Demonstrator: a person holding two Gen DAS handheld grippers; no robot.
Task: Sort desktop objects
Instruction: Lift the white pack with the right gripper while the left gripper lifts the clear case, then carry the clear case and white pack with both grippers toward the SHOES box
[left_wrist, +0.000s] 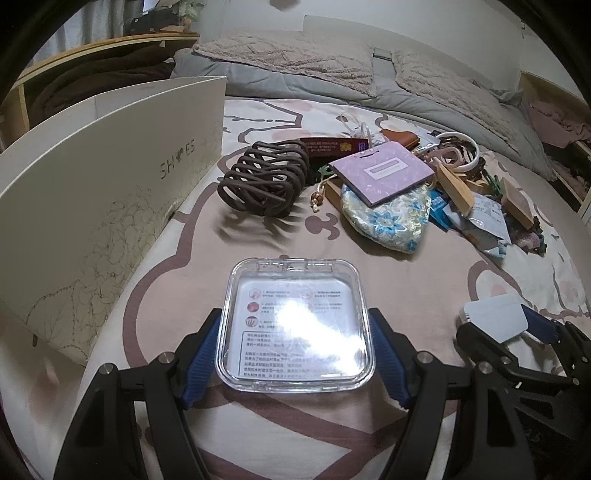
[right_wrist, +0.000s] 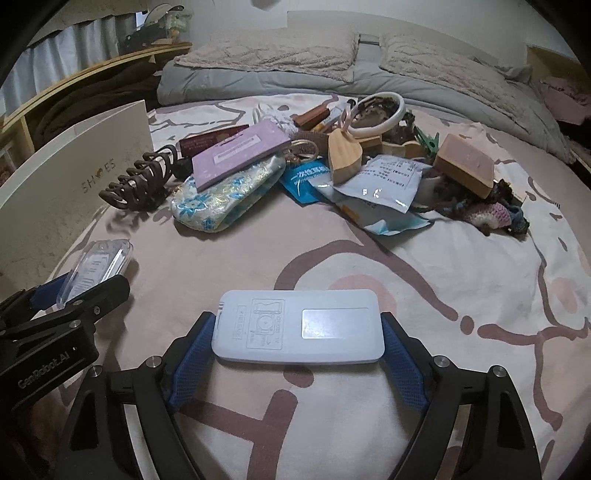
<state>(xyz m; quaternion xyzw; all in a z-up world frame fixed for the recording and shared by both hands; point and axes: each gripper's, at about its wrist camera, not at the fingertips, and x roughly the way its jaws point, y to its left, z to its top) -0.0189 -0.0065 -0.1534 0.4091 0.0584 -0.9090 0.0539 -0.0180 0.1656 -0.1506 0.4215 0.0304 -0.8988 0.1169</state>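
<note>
My left gripper (left_wrist: 295, 332) is shut on a clear square plastic case (left_wrist: 295, 325) with a printed card inside, held just above the bedspread. My right gripper (right_wrist: 297, 332) is shut on a flat pale-blue remote (right_wrist: 299, 328), back side up. Each gripper shows in the other view: the right gripper with the remote (left_wrist: 495, 319) at the right, the left gripper with the case (right_wrist: 96, 266) at the left. A pile lies beyond: a brown hair claw (left_wrist: 264, 177), a purple notebook (left_wrist: 384, 170), a floral pouch (left_wrist: 384, 218).
A white shoe box (left_wrist: 110, 177) stands on the left. The pile also holds a white ring (right_wrist: 380, 107), a wooden block (right_wrist: 345, 155), a soap bar (right_wrist: 465, 164), foil packets (right_wrist: 380, 184) and a crocheted piece (right_wrist: 491, 214). Pillows and a grey quilt lie behind.
</note>
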